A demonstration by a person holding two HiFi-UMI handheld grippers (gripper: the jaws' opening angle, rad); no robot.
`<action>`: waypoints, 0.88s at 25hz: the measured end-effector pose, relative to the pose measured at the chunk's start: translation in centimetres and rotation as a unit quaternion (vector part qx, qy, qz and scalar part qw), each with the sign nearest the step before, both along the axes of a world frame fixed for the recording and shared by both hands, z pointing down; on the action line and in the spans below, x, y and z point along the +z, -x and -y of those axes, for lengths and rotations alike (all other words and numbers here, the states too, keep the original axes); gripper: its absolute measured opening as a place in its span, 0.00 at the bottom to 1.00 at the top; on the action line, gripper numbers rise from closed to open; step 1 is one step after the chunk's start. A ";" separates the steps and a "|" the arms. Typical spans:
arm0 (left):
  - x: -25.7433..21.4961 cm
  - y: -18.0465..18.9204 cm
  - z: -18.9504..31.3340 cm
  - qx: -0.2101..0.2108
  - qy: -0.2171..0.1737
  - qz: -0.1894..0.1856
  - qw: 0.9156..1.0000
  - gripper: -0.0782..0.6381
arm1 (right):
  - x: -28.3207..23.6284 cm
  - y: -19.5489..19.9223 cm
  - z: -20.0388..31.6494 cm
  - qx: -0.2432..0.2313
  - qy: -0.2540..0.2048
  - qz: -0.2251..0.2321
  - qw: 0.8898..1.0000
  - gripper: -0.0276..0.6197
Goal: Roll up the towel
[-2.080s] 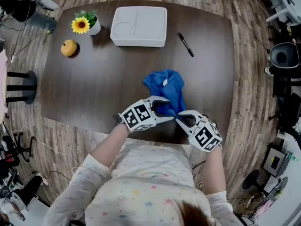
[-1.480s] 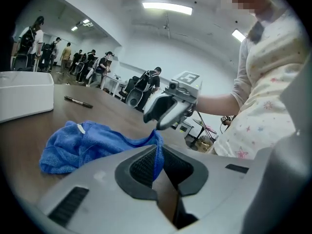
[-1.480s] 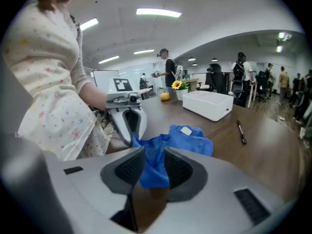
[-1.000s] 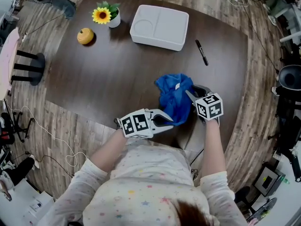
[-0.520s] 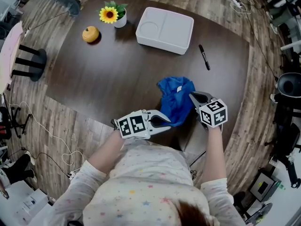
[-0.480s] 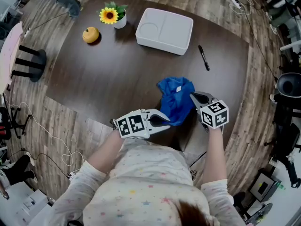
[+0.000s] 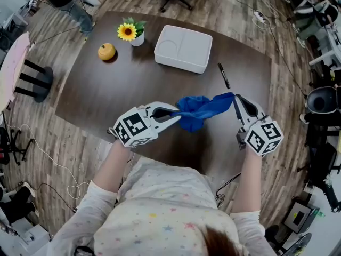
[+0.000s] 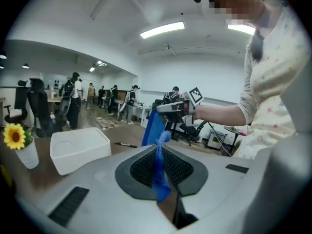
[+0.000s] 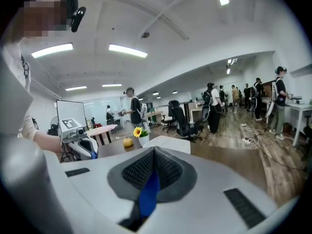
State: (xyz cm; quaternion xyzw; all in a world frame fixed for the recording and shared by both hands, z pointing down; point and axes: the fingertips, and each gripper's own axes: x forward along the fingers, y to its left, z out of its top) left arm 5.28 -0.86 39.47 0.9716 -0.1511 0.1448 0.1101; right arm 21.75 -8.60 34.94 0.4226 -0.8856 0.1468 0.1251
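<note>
The blue towel [image 7: 203,109] hangs stretched in the air above the dark table [image 7: 101,95], held at two ends. My left gripper [image 7: 179,117] is shut on its left end, and a strip of blue cloth [image 8: 158,174] is pinched between the jaws in the left gripper view. My right gripper [image 7: 235,98] is shut on the other end, where the cloth [image 9: 148,195] shows between the closed pads. In the left gripper view the right gripper [image 8: 173,108] faces me with the towel hanging from it. The left gripper [image 9: 81,144] appears at the left of the right gripper view.
A white two-part tray [image 7: 184,48] sits at the table's far side, with a black pen [image 7: 223,76] to its right. A potted sunflower [image 7: 129,32] and a small orange fruit [image 7: 107,51] stand at the far left. Chairs and people fill the room beyond.
Both grippers have risen and spread apart. The towel, bunched on the table before, now hangs off the table, pulled out between them.
</note>
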 end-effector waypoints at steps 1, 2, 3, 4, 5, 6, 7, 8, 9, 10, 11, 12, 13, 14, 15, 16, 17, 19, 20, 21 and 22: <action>-1.3 0.6 1.0 -0.016 -0.015 -0.003 1.000 0.15 | -1.7 -0.2 0.2 0.007 -0.020 0.008 1.000 0.05; -2.6 1.2 1.9 -0.031 -0.031 -0.007 0.999 0.15 | -3.5 -0.3 0.4 0.013 -0.041 0.016 0.999 0.05; -4.1 1.7 2.7 -0.045 -0.046 -0.012 0.998 0.15 | -5.2 -0.4 0.6 0.018 -0.062 0.024 0.998 0.04; -5.5 2.2 3.5 -0.058 -0.056 -0.018 0.997 0.15 | -6.9 -0.4 0.6 0.021 -0.082 0.031 0.996 0.04; -6.8 2.6 4.1 -0.069 -0.062 -0.027 0.995 0.15 | -8.5 -0.5 0.5 0.024 -0.100 0.039 0.994 0.04; -8.1 3.1 4.7 -0.079 -0.065 -0.037 0.994 0.15 | -10.0 -0.4 0.4 0.026 -0.117 0.046 0.992 0.04; -9.3 3.6 5.3 -0.089 -0.067 -0.047 0.993 0.15 | -11.6 -0.3 0.3 0.027 -0.131 0.054 0.989 0.04; -10.4 4.2 5.9 -0.097 -0.071 -0.054 0.991 0.15 | -13.1 -0.1 0.3 0.026 -0.144 0.060 0.987 0.04; -11.5 4.7 6.5 -0.104 -0.077 -0.058 0.990 0.15 | -14.5 0.2 0.2 0.024 -0.156 0.061 0.986 0.04; -12.6 5.2 7.0 -0.109 -0.086 -0.058 0.989 0.15 | -15.6 0.6 0.3 0.019 -0.166 0.056 0.984 0.04; -13.5 5.5 7.4 -0.113 -0.095 -0.057 0.987 0.15 | -16.4 0.9 0.3 0.013 -0.173 0.044 0.984 0.04; -14.3 5.7 7.7 -0.114 -0.103 -0.056 0.986 0.15 | -16.8 1.2 0.3 0.005 -0.177 0.031 0.984 0.04; -14.9 5.8 7.8 -0.114 -0.110 -0.056 0.986 0.15 | -16.8 1.6 0.2 -0.003 -0.177 0.022 0.984 0.04; -15.4 5.8 7.7 -0.113 -0.115 -0.057 0.985 0.15 | -16.6 1.9 0.0 -0.012 -0.174 0.019 0.984 0.04; -15.7 5.8 7.5 -0.109 -0.119 -0.057 0.985 0.15 | -16.1 2.3 -0.3 -0.021 -0.170 0.021 0.985 0.04; -15.9 5.7 7.2 -0.102 -0.123 -0.057 0.985 0.15 | -15.5 2.8 -0.7 -0.031 -0.163 0.026 0.986 0.04; -16.1 5.7 6.8 -0.093 -0.128 -0.058 0.986 0.15 | -14.6 3.5 -1.1 -0.044 -0.155 0.031 0.987 0.05; -16.5 5.7 5.9 -0.075 -0.137 -0.060 0.986 0.15 | -12.3 5.3 -1.8 -0.072 -0.136 0.033 0.988 0.05; -16.7 5.7 5.6 -0.069 -0.140 -0.064 0.986 0.15 | -11.1 6.5 -2.1 -0.086 -0.127 0.032 0.988 0.05; -17.0 5.7 5.4 -0.067 -0.143 -0.067 0.985 0.15 | -9.9 7.6 -2.5 -0.100 -0.117 0.030 0.988 0.05; -17.4 5.7 5.2 -0.066 -0.145 -0.069 0.985 0.15 | -8.7 8.8 -3.0 -0.115 -0.107 0.028 0.987 0.07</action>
